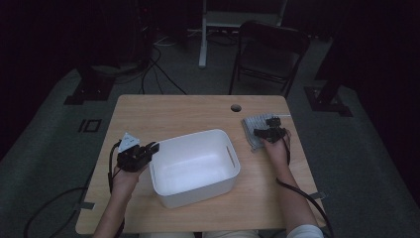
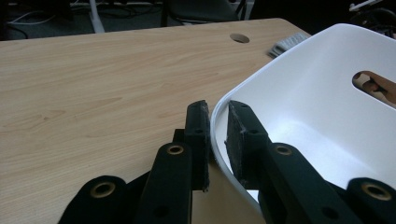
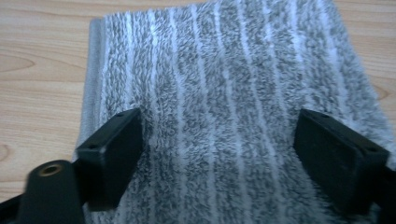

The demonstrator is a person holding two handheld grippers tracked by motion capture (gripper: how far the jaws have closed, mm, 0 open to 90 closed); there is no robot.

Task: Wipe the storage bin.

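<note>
Jaws of the left gripper (image 2: 216, 140) pinch the left rim of the white tub (image 1: 194, 166) at the table's (image 1: 168, 111) middle. Jaws of the right gripper (image 3: 219, 158) stand wide apart over the grey striped towel (image 3: 224, 93), which lies flat near the table's right edge.

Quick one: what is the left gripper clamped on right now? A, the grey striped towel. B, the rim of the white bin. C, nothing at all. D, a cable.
B: in the left gripper view, the left gripper has one jaw on each side of the white bin rim.
</note>
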